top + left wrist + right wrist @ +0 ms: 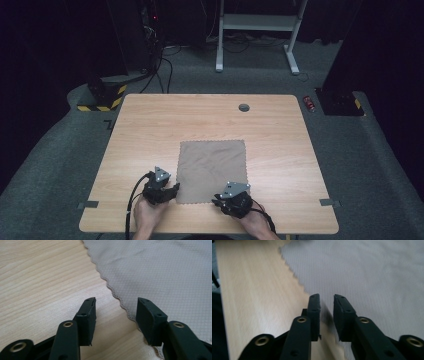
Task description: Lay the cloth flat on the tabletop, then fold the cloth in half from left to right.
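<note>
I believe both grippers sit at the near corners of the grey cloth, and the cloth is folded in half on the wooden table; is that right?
Not quite: the grey cloth lies spread flat as a single square, not folded, as the high view shows. The left gripper and right gripper do sit at its near corners on the wooden table.

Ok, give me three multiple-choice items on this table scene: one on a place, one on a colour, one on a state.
1. Where does the cloth lie on the table?
A. at the far edge
B. toward the near edge, between the two hand-held grippers
C. hanging off the left side

2. What colour is the cloth?
A. grey-brown
B. bright red
C. dark blue

3. How do the jaws of the left hand-held gripper stand?
A. shut on the cloth
B. shut on nothing
C. open, astride the cloth's wavy edge

Answers: 1 B, the high view shows it between the left gripper and the right hand-held gripper; 2 A, all views show a dull grey-brown; 3 C, the left gripper view shows a clear gap with the edge running through it.
</note>
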### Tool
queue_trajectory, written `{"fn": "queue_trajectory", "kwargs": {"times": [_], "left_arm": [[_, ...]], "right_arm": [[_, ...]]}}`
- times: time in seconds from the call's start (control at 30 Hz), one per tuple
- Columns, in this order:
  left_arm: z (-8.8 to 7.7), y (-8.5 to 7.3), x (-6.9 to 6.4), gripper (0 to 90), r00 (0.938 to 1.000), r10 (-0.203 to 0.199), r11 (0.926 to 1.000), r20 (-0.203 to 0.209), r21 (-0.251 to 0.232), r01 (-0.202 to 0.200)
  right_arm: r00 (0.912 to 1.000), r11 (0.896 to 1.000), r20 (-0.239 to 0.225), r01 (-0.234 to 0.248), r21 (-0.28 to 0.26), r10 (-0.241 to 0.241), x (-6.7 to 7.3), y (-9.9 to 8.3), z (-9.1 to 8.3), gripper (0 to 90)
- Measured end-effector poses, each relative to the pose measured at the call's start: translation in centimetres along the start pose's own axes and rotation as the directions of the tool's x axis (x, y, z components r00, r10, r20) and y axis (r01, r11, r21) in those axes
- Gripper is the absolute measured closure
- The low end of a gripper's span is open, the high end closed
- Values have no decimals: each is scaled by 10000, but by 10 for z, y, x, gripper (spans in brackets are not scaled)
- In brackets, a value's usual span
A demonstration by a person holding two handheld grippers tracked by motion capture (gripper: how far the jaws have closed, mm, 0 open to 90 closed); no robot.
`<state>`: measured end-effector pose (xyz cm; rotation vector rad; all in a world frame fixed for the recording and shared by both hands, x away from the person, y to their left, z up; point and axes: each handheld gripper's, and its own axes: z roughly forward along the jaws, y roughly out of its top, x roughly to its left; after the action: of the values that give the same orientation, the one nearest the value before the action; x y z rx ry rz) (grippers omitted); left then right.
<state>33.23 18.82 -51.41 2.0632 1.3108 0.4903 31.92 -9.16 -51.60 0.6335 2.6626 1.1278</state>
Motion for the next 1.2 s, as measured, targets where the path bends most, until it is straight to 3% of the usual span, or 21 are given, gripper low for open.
{"fn": "queue_trajectory", "kwargs": {"times": [0.23,0.33,0.4,0.47,0.77,0.97,1.07,1.2], "left_arm": [[27,24,5,465,9987,-441,9974,238,-554,453],[37,34,7,465,9993,-364,9977,92,-563,369],[44,40,8,466,9997,-37,9991,-235,-420,27],[48,43,11,457,9995,54,9991,-310,-428,-68],[47,42,22,430,9994,-83,9989,-349,-454,67],[45,42,38,434,9969,-787,9936,-55,-822,780],[47,49,44,415,9972,-751,9960,12,-479,751],[47,61,52,398,9953,-954,9930,163,-684,963]], "right_arm": [[9998,9991,196,-81,-414,89,3,24,27,662],[9997,9995,251,-19,-310,27,6,29,38,656],[9997,9995,224,-83,-300,90,8,31,44,636],[9996,9995,253,-82,-307,90,9,32,45,628],[9991,9999,418,-14,-158,20,14,34,45,566],[9996,9997,143,-229,-19,230,16,41,47,535],[10000,9999,22,-69,-135,69,20,46,47,527],[9998,9997,-172,32,-259,-37,22,48,51,529]]}}
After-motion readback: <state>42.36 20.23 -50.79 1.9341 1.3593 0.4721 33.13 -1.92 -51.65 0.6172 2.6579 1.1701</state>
